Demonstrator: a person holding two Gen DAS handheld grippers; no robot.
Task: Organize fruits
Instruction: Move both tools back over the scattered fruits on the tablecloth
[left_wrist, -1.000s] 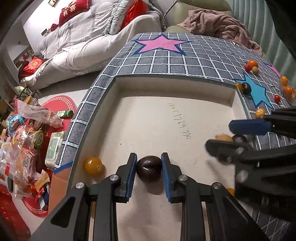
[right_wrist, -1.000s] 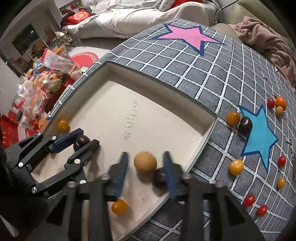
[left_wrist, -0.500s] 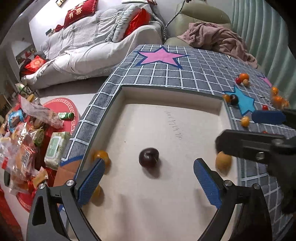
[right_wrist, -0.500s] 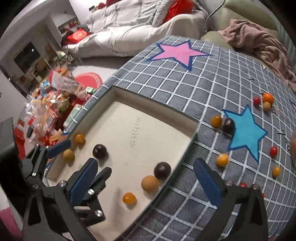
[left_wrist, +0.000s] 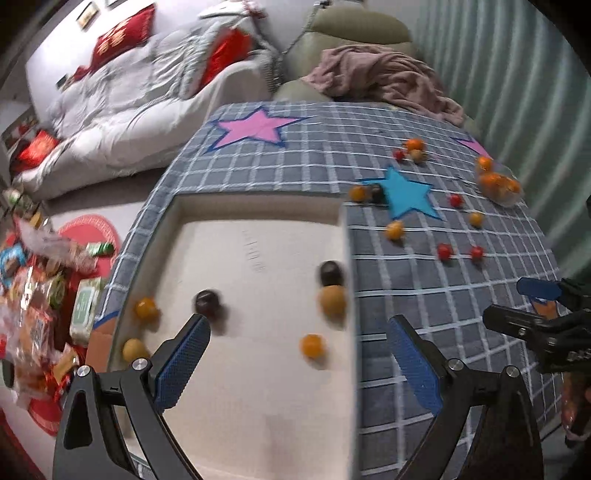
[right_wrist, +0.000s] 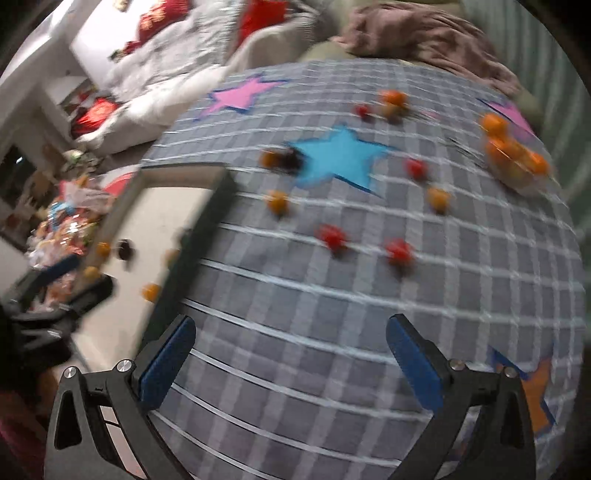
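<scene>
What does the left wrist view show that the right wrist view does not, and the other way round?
Only the left wrist view shows the whole tray floor with six fruits, including the dark fruit above a tan one by the right wall. Only the right wrist view shows the orange star fully. Both show the blue star, the two red fruits below it, and the clear container of oranges. Both the left gripper and the right gripper are open and empty.
</scene>
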